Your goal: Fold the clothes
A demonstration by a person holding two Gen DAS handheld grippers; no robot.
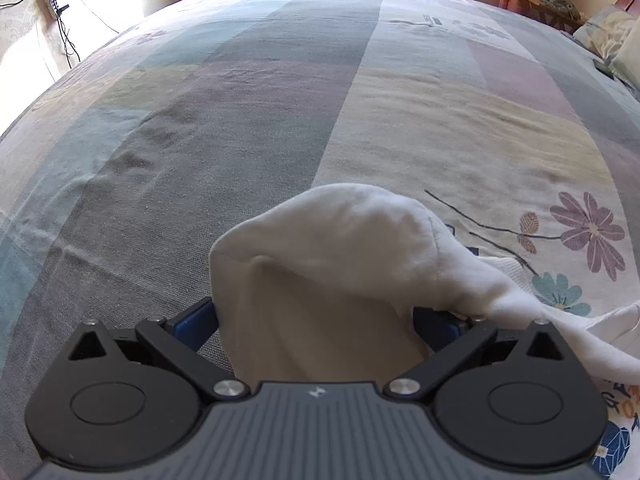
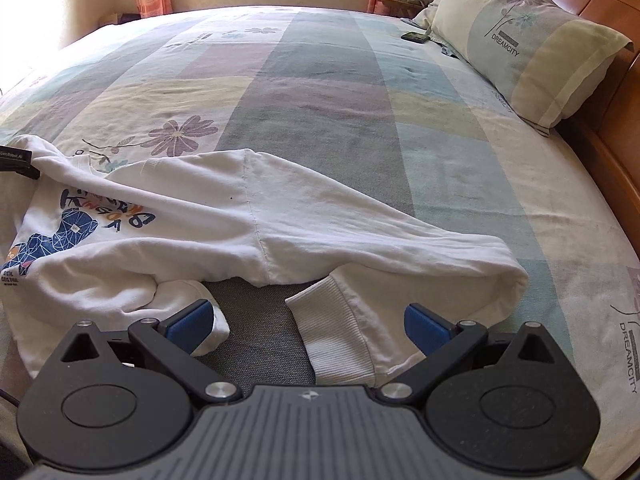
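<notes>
A white sweatshirt [image 2: 240, 216] with a blue and orange print lies on the bed, its right sleeve bent back so the ribbed cuff [image 2: 336, 336] lies between my right gripper's blue fingers. My right gripper [image 2: 308, 328] is open, low over the cuff. In the left wrist view a bunched white part of the sweatshirt [image 1: 320, 264] stands up between the blue fingers [image 1: 196, 320] of my left gripper [image 1: 316, 324], whose jaws are spread wide; the cloth hides the fingertips, so I cannot tell if it grips. The left gripper's body also shows in the right wrist view [image 2: 16, 160].
The bed [image 2: 320, 80] has a striped, flowered sheet. A pillow [image 2: 528, 48] lies at the far right by the wooden headboard [image 2: 616, 92]. A small dark phone [image 2: 414, 37] lies near the pillow. Curtains and a wall stand beyond the bed.
</notes>
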